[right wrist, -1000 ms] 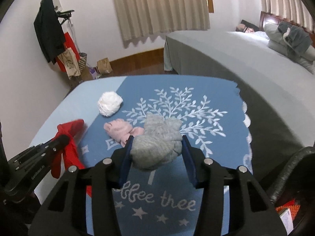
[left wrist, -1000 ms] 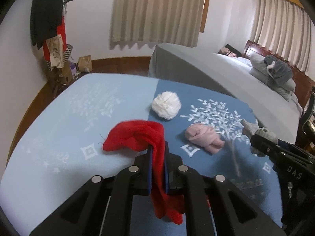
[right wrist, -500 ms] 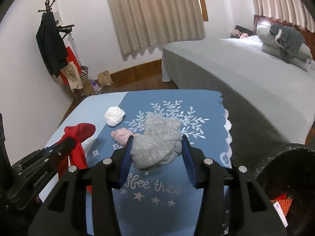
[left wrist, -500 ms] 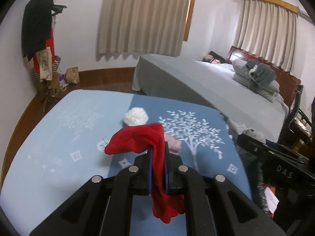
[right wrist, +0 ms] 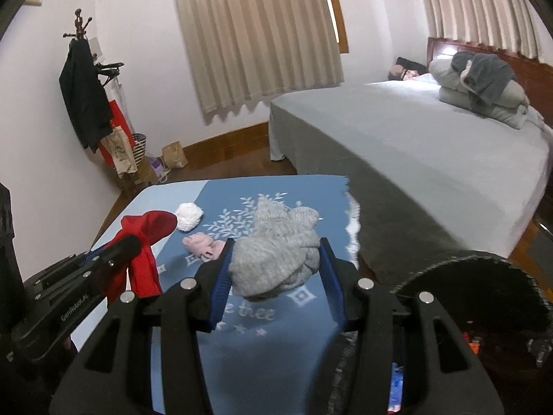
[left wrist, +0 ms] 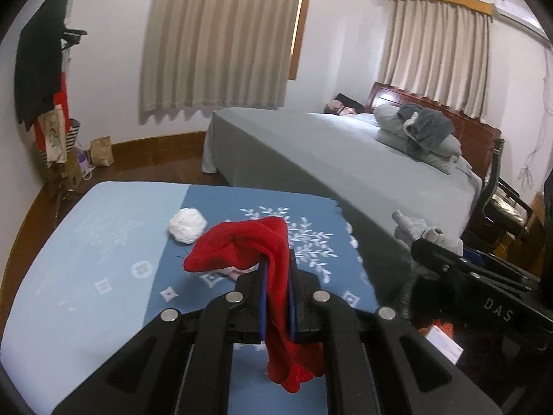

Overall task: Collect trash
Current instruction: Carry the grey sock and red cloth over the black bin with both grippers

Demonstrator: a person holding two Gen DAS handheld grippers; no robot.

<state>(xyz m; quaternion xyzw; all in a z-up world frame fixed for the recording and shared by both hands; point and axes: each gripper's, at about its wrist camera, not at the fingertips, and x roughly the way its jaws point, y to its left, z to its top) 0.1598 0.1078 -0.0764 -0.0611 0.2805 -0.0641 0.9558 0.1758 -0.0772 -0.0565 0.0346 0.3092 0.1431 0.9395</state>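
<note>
My left gripper (left wrist: pixel 276 276) is shut on a red sock (left wrist: pixel 242 247), which drapes forward over the jaws and hangs down behind them; the same red sock (right wrist: pixel 145 238) shows at the left of the right wrist view. My right gripper (right wrist: pixel 276 259) is shut on a bundled grey sock (right wrist: pixel 276 252), lifted above the blue cloth. That grey sock (left wrist: pixel 425 233) appears at the right of the left wrist view. On the blue tree-patterned cloth (right wrist: pixel 304 325) lie a white ball of material (right wrist: pixel 189 216) and a pink sock (right wrist: pixel 202 245). The white ball (left wrist: pixel 187 224) is also in the left wrist view.
A black bin rim (right wrist: pixel 484 283) sits low on the right, with colourful scraps inside. A grey bed (right wrist: pixel 414 145) with a person lying at its head fills the right. A coat stand (right wrist: pixel 83 93) with bags stands at the far left wall.
Both grippers have risen and drawn back from the cloth, carrying the red and grey socks. The white ball and pink sock look smaller. The black bin has come into view at the lower right.
</note>
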